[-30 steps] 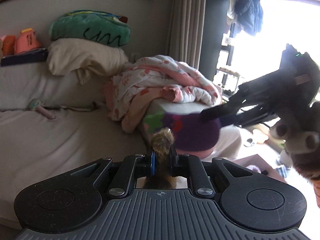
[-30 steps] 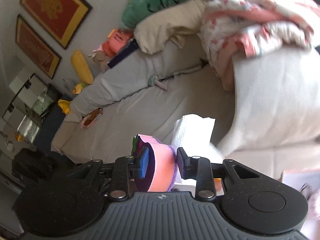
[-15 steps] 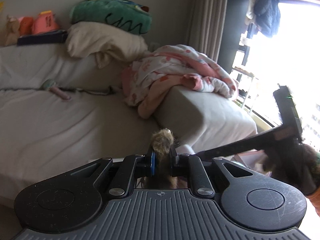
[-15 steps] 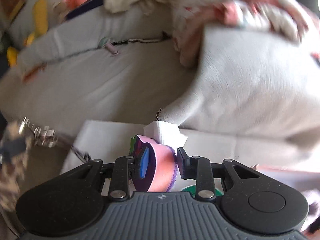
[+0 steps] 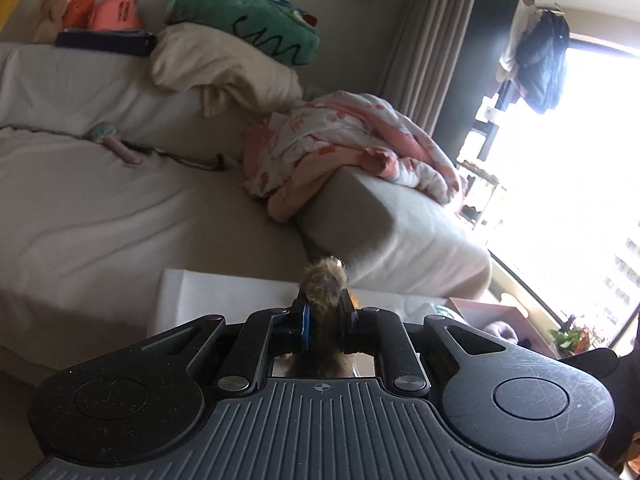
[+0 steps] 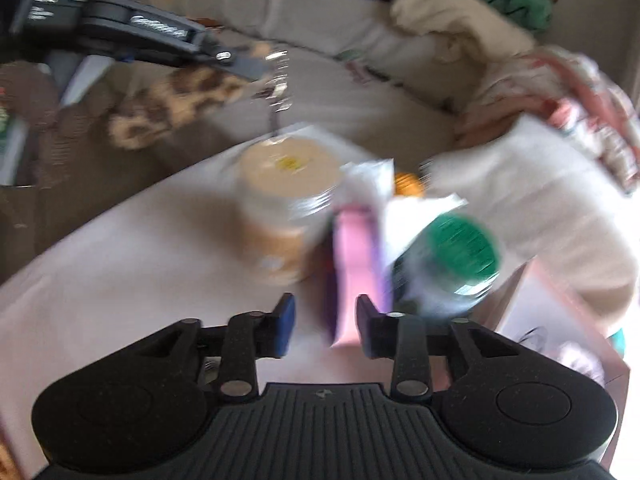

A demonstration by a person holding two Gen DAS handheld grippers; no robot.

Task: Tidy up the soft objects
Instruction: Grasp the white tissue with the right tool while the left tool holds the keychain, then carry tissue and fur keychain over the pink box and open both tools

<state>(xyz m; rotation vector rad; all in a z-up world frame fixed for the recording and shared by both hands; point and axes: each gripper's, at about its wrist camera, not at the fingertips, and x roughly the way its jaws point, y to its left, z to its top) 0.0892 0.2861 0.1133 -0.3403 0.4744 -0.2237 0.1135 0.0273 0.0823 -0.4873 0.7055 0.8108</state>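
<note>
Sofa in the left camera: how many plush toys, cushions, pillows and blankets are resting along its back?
Plush toys: 3 (beige toy, orange toy, pink toy)
Cushions: 1 (green cushion)
Pillows: 1 (cream pillow)
Blankets: 1 (floral blanket)
Total: 6

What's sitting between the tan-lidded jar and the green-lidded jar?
In the right wrist view, the pink and purple soft toy lies between the tan-lidded jar and green-lidded jar, inside the open right tongs.

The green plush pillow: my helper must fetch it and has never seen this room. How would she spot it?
Find the grey sofa and look along its backrest. A cream pillow lies there, and the green plush pillow sits on top, the only green one, with a black squiggle.
</note>
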